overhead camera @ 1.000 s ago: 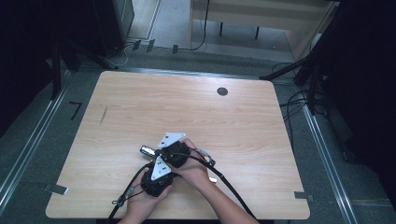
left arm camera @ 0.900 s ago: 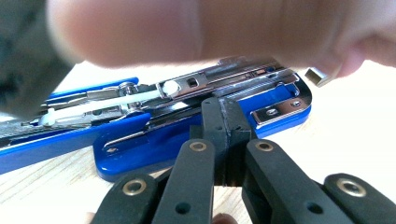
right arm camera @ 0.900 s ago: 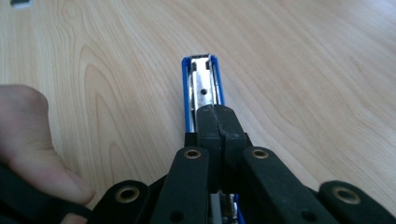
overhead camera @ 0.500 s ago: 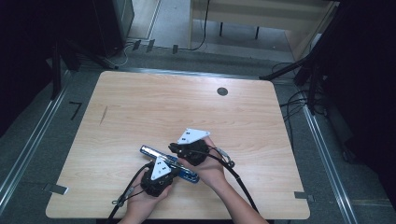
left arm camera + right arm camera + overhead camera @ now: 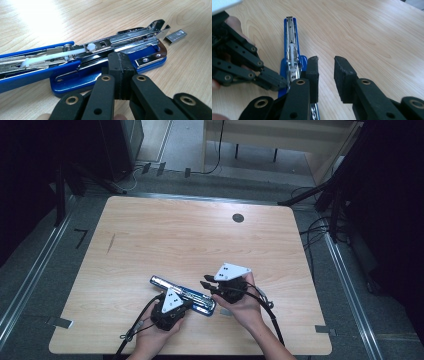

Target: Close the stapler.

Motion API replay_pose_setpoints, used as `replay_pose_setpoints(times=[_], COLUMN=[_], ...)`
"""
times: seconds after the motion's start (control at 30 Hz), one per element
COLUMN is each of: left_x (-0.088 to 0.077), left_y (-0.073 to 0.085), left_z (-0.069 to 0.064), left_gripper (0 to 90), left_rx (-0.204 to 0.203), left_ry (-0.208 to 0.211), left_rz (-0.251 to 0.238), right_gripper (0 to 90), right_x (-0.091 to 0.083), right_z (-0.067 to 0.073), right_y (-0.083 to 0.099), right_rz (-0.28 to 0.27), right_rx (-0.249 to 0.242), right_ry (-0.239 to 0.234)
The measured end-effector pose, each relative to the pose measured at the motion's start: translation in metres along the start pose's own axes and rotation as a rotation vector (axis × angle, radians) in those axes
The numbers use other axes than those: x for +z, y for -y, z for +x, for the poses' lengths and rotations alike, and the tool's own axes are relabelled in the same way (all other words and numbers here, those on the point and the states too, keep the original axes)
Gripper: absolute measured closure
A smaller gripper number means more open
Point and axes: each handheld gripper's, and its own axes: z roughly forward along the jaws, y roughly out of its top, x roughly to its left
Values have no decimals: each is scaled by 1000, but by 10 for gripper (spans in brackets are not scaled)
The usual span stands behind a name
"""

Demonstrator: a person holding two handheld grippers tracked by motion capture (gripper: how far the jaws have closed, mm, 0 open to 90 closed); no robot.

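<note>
From above, your left gripper (image 5: 186, 303) rests on the opened blue stapler (image 5: 182, 294) near the table's (image 5: 175, 240) front edge.

Its own view shows pads shut, a staple strip (image 5: 175, 36) beside.

Your right gripper (image 5: 325, 77) has just been opening, empty.
</note>
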Motion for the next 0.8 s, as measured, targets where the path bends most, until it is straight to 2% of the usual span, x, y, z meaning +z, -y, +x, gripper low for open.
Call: replay_pose_setpoints(times=[0.13,0.2,0.33,0.47,0.57,0.6,0.63,0.67,0.77,0.8], left_x=[0,0,0,0,0,0,0,0,0,0], left_y=[0,0,0,0,0,0,0,0,0,0], left_z=[0,0,0,0,0,0,0,0,0,0], left_gripper=[900,900,900,900,900,900,900,900,900,900], left_rx=[-1,-1,1,-2,-3,-1,-1,-1,-4,-2], left_ry=[0,0,-2,0,1,0,0,0,0,1], left_rz=[0,0,1,0,0,1,1,1,0,1], right_gripper=[743,740,715,677,661,653,653,656,664,675], right_x=[-9,-16,-31,-37,-41,-43,-43,-43,-43,-42], right_z=[-1,-3,-10,-13,-16,-17,-17,-17,-17,-16], right_y=[6,10,20,26,30,33,33,35,39,43], right_rz=[-7,-18,-13,4,9,15,15,31,41,49], right_rx=[-14,-1,16,25,18,12,12,-34,-50,-41], right_ry=[26,29,12,-20,-48,-77,-77,-62,-51,-61])
